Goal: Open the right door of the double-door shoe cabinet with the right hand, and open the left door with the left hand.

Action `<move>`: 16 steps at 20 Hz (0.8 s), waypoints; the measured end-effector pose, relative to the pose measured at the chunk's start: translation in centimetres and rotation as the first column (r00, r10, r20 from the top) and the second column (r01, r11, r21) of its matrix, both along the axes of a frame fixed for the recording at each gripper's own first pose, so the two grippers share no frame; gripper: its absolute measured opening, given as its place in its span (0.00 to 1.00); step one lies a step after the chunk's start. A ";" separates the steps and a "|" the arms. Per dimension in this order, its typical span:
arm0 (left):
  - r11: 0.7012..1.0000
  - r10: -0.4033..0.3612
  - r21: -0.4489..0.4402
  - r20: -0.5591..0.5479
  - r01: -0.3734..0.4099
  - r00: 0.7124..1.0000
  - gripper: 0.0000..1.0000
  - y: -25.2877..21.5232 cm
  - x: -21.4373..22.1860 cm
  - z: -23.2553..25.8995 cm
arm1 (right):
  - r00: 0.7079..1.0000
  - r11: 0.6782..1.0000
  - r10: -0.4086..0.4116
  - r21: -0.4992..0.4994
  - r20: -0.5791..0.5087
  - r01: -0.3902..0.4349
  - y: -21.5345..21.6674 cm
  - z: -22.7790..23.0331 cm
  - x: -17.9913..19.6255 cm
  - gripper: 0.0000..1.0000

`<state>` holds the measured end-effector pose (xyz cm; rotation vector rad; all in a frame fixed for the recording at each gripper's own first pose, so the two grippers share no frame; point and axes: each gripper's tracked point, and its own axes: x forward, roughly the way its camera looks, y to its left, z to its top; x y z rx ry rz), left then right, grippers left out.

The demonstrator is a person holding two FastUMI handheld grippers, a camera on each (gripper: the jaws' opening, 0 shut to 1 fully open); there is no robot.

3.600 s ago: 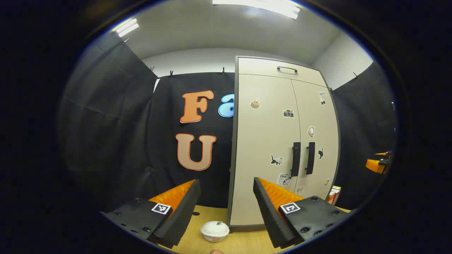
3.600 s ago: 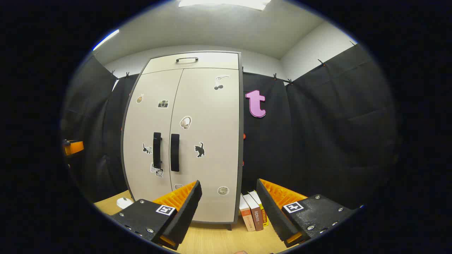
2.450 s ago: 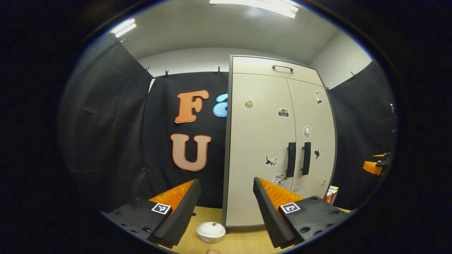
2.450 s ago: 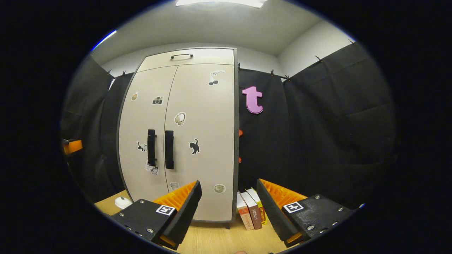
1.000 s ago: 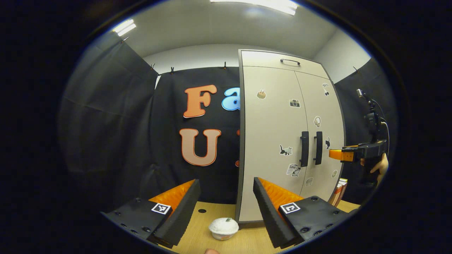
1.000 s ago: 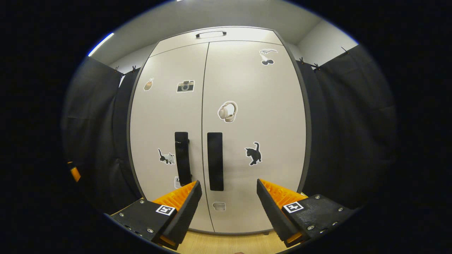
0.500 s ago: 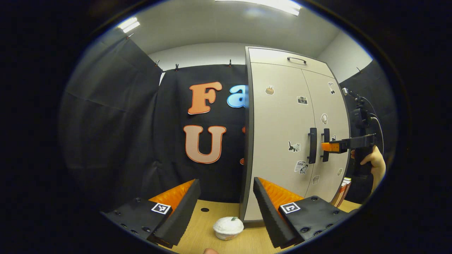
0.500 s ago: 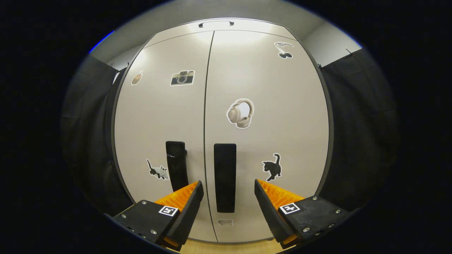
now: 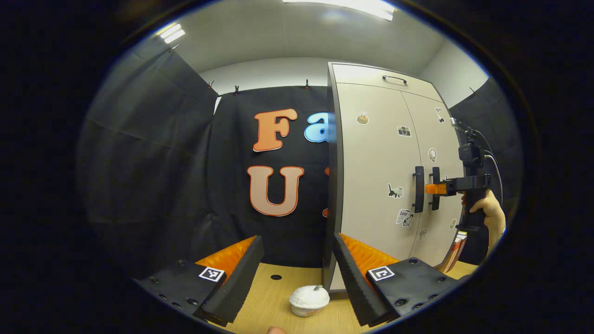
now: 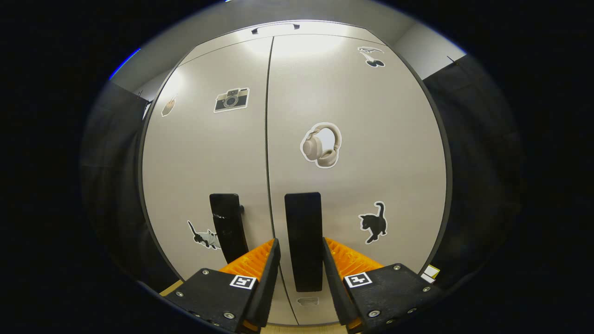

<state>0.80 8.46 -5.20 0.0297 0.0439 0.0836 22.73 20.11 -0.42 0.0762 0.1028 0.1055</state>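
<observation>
The beige shoe cabinet stands at the right of the left gripper view, both doors shut. In the right gripper view the right door and left door loom close. The black right handle stands between my right gripper's narrowed fingers; the right finger meets it, while a thin gap shows on the left side. The left handle is just beside. In the left gripper view my right gripper, held by a hand, reaches the handles. My left gripper is open, well back from the cabinet's left edge.
A white bowl sits on the wooden table between my left fingers, close to the cabinet's front left corner. Books stand at the cabinet's right side. Black cloth walls enclose the booth on the left and behind.
My right gripper has closed in on the cabinet and its fingers have narrowed around the right handle. The left gripper has drifted slightly; both doors stay shut.
</observation>
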 end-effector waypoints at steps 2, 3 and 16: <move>1.000 0.010 -0.007 0.001 -0.010 1.000 0.96 0.3 0.0 -0.1 | 1.000 1.000 -0.017 -0.009 -0.017 0.017 -0.4 -0.7 0.1 0.45; 1.000 0.013 -0.009 -0.001 -0.013 1.000 0.96 0.3 0.0 -0.2 | 1.000 1.000 -0.016 0.019 -0.012 0.017 -0.4 -0.6 0.0 0.36; 0.998 -0.010 -0.061 -0.003 0.009 1.000 0.96 -2.8 -2.6 0.0 | 0.992 0.992 0.123 0.030 -0.028 -0.123 -1.2 0.0 -2.7 0.05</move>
